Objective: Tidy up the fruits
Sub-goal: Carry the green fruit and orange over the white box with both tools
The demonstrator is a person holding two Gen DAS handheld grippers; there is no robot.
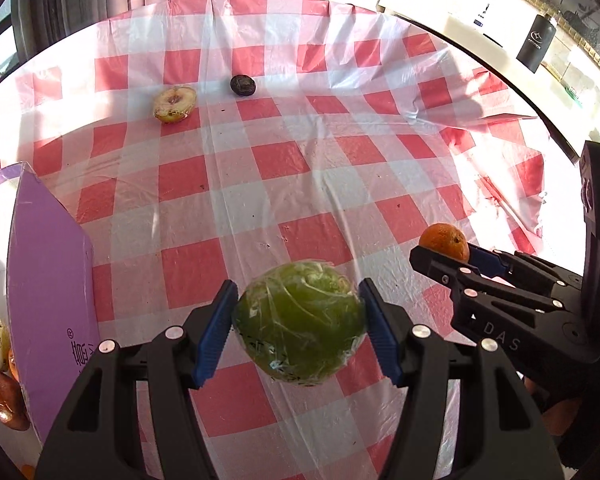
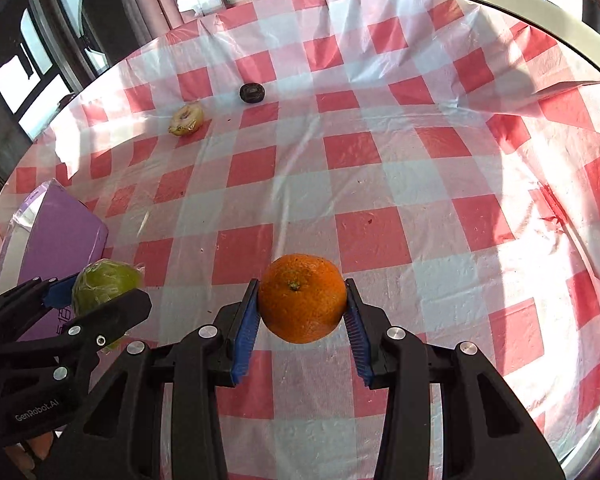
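My left gripper [image 1: 298,312] is shut on a green fruit wrapped in plastic film [image 1: 300,322] and holds it above the checked tablecloth; it also shows in the right wrist view [image 2: 104,284]. My right gripper [image 2: 302,300] is shut on an orange [image 2: 302,298], seen from the left wrist at the right [image 1: 446,240]. A wrapped halved peach [image 1: 175,104] and a dark round fruit [image 1: 243,85] lie far back on the cloth. A purple box [image 1: 48,280] at the left holds several fruits [image 1: 0,396].
The red-and-white checked tablecloth [image 1: 300,168] covers the table, rumpled at the right edge [image 2: 560,216]. A dark bottle [image 1: 536,42] stands on a counter beyond. Windows and a chair lie behind the far edge.
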